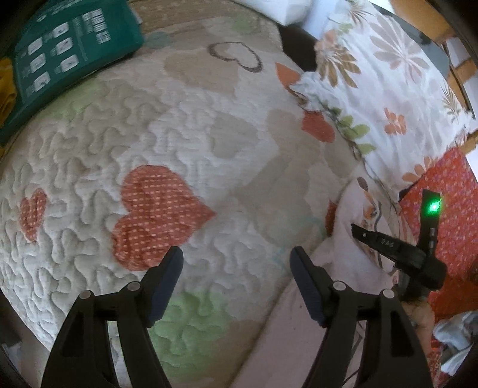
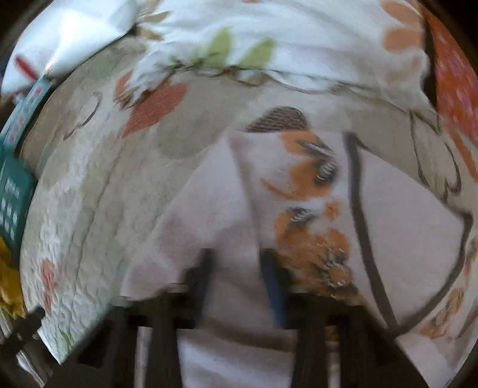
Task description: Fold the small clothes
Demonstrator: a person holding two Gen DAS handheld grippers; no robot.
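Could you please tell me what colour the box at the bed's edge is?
The box is dark green with white print, clearest in the left wrist view.

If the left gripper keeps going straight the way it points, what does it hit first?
Most likely the quilt. The left gripper is open, nothing between its fingers, aimed at bare quilt beside the red heart patch. The white garment lies off to its right. Depth is hard to judge.

A quilted bedspread (image 1: 98, 155) with red, beige and green hearts covers the bed, a floral pillow (image 1: 385, 89) and a teal printed package (image 1: 62, 56) resting on it, wooden furniture (image 1: 418, 15) behind, under soft daylight.
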